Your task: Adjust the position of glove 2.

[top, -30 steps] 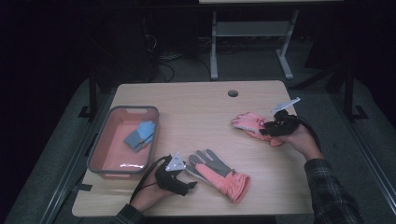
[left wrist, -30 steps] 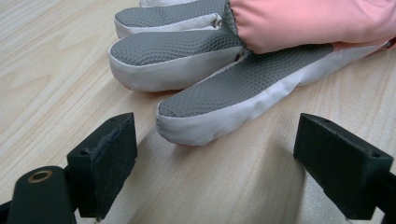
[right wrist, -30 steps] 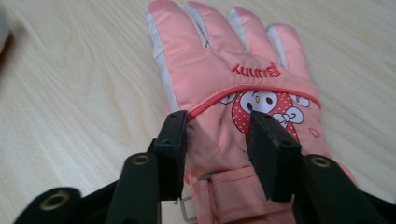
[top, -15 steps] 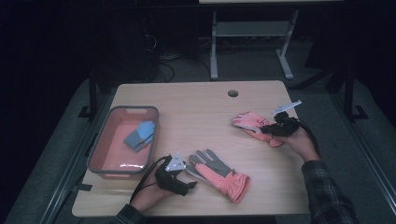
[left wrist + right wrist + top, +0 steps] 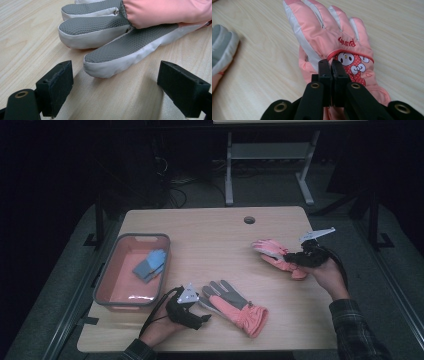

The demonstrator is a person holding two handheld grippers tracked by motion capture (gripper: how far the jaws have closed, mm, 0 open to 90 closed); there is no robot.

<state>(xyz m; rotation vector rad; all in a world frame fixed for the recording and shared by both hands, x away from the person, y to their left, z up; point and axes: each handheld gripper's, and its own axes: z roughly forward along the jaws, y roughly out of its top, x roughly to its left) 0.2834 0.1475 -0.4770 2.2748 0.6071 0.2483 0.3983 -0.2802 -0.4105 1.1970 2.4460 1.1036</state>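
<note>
Right tongs (image 5: 331,67): jaws together, clamped on the fabric of the pink glove (image 5: 329,37) at its back, close to the cartoon patch. They have just been closing, with the glove's fabric between them. In the high view the right tongs (image 5: 300,257) sit at the right side of the desk (image 5: 210,235), held in the person's right hand (image 5: 327,275), and the pink glove (image 5: 275,254) lies with its fingers pointing left and its cuff toward the hand. Whether the glove is lifted clear of the desk or resting on it cannot be told.

Left tongs (image 5: 115,87): jaws apart, nothing between the pads. They stand low over the desk at the near edge, just short of the fingertips of the second glove (image 5: 125,42), which lies palm up with its grey textured side showing. One fingertip reaches toward the gap between the jaws without being touched. In the high view the left tongs (image 5: 200,312) are held in the left hand (image 5: 160,325), and the second glove (image 5: 232,305) runs from them toward the right, its pink cuff at the near right.

Further out: a pink tray (image 5: 105,285) at the left side of the desk holds a blue item (image 5: 149,265), well apart from both gloves. A round hole (image 5: 249,220) is set in the far edge of the desk.
</note>
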